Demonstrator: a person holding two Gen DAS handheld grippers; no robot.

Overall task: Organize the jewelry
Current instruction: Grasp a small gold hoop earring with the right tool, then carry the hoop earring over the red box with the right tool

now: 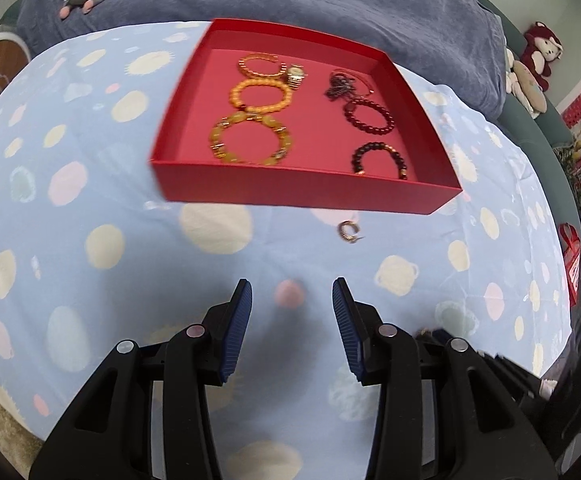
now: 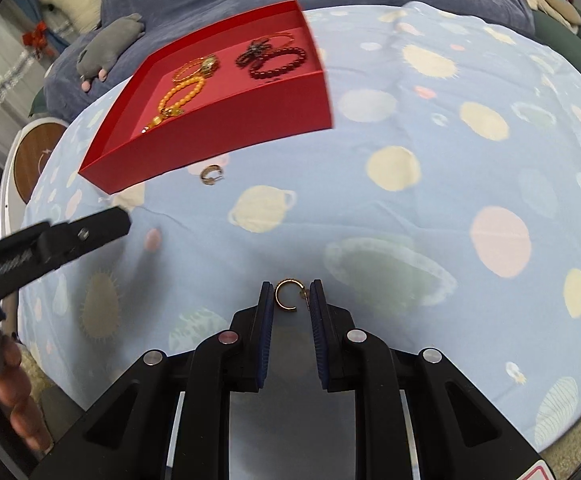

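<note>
Right tongs (image 2: 290, 294) clamped on a gold hoop earring (image 2: 288, 295); left tongs (image 1: 292, 296) apart and empty.

Ahead of both tongs, a red tray (image 1: 290, 190) sits on the planet-print blue cloth (image 2: 410, 220) with amber bracelets (image 1: 250, 136) on one side and dark bead bracelets (image 1: 370, 114) on the other. A second gold earring (image 1: 348, 232) lies on the cloth just outside the tray's near wall, ahead of the left tongs and slightly right.
</note>
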